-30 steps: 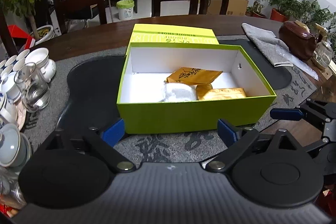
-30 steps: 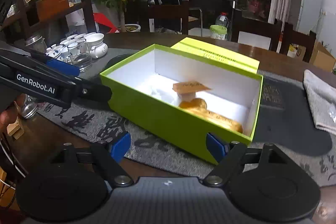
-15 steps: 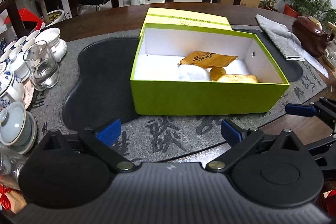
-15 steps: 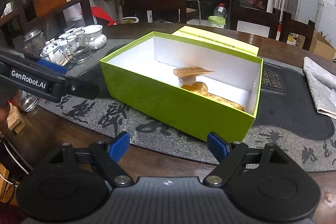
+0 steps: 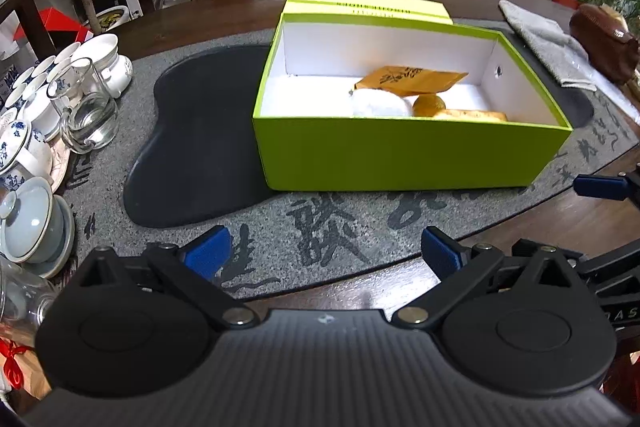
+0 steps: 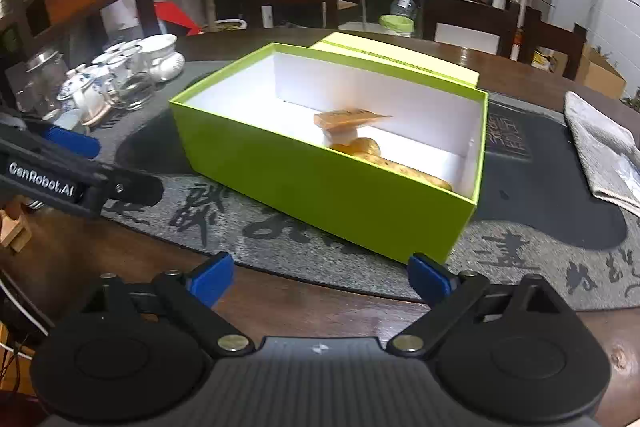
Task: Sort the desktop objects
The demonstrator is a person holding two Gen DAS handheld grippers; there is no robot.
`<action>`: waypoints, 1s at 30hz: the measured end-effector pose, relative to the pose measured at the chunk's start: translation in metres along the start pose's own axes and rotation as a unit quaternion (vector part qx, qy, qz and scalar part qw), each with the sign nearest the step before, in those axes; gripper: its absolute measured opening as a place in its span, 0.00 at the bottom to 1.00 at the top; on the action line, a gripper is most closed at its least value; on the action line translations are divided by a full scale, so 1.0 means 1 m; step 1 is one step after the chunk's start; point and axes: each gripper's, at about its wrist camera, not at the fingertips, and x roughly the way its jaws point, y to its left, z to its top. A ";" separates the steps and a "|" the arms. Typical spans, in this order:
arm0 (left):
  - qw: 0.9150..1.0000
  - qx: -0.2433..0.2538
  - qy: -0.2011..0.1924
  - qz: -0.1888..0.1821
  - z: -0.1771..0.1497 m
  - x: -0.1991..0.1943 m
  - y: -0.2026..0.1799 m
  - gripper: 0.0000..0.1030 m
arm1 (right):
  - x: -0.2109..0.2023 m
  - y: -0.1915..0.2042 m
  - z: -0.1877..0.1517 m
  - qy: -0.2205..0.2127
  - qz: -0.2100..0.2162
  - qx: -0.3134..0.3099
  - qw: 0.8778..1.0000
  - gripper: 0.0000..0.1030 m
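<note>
The green box (image 5: pixel 412 155) is sitting on the tabletop (image 5: pixel 208 19) at twelve o'clock from the left gripper (image 5: pixel 322 253), long axis running nine to three. The right gripper (image 6: pixel 320 275) is facing its corner obliquely. Both grippers' fingers are spread wide, holding nothing, neither nearer.

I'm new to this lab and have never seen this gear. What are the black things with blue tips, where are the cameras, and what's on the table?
A person holds two hand grippers, each with a fisheye camera looking along its blue-tipped fingers. One picture shows the left gripper, the other the right gripper. Both are open and hold nothing. On the mat stands an open green box holding a tan packet, a white bundle and golden items. Its lid lies behind it. A tea set sits left, a grey cloth right.
</note>
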 end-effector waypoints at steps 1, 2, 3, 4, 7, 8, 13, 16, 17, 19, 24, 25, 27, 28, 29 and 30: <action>1.000 0.000 0.003 0.002 0.000 0.002 0.000 0.98 | 0.001 -0.001 0.000 0.002 -0.003 0.003 1.000 0.96; 1.000 0.000 0.006 0.003 0.000 0.003 0.000 0.98 | 0.002 -0.002 -0.001 0.005 -0.005 0.007 1.000 0.96; 1.000 -0.001 0.010 0.003 0.000 0.005 -0.001 0.98 | 0.003 -0.003 -0.002 0.008 -0.005 0.009 1.000 0.97; 1.000 -0.002 0.013 0.001 -0.001 0.006 0.000 0.98 | 0.004 -0.004 -0.002 0.011 -0.006 0.011 1.000 1.00; 1.000 -0.003 0.021 0.004 -0.002 0.011 0.000 0.98 | 0.008 -0.006 -0.005 0.021 -0.013 0.014 1.000 1.00; 1.000 -0.003 0.023 0.005 -0.002 0.013 0.000 0.98 | 0.009 -0.007 -0.006 0.025 -0.016 0.016 0.999 1.00; 0.999 -0.010 0.042 0.014 -0.006 0.023 0.001 0.98 | 0.017 -0.014 -0.011 0.038 -0.020 0.031 0.999 1.00; 0.998 -0.009 0.054 0.020 -0.009 0.029 0.001 0.98 | 0.021 -0.018 -0.014 0.049 -0.022 0.040 0.998 1.00; 0.998 -0.008 0.057 0.021 -0.010 0.030 0.001 0.98 | 0.023 -0.019 -0.015 0.052 -0.023 0.043 0.997 1.00; 0.998 -0.010 0.063 0.024 -0.012 0.034 0.002 0.98 | 0.026 -0.022 -0.017 0.058 -0.024 0.048 0.997 1.00; 0.997 -0.013 0.074 0.027 -0.015 0.041 0.002 0.98 | 0.033 -0.027 -0.022 0.071 -0.024 0.066 0.995 1.00; 0.997 -0.013 0.076 0.029 -0.016 0.042 0.003 0.98 | 0.034 -0.028 -0.022 0.073 -0.025 0.068 0.995 1.00; 0.996 -0.011 0.078 0.032 -0.017 0.044 0.003 0.98 | 0.036 -0.029 -0.024 0.076 -0.026 0.070 0.994 1.00; 0.996 -0.012 0.079 0.033 -0.017 0.045 0.004 0.98 | 0.037 -0.030 -0.025 0.077 -0.027 0.070 0.994 1.00; 0.996 -0.013 0.080 0.033 -0.017 0.046 0.005 0.98 | 0.037 -0.030 -0.026 0.077 -0.028 0.071 0.994 1.00; 0.996 -0.014 0.081 0.034 -0.018 0.046 0.005 0.98 | 0.038 -0.030 -0.026 0.079 -0.028 0.072 0.994 1.00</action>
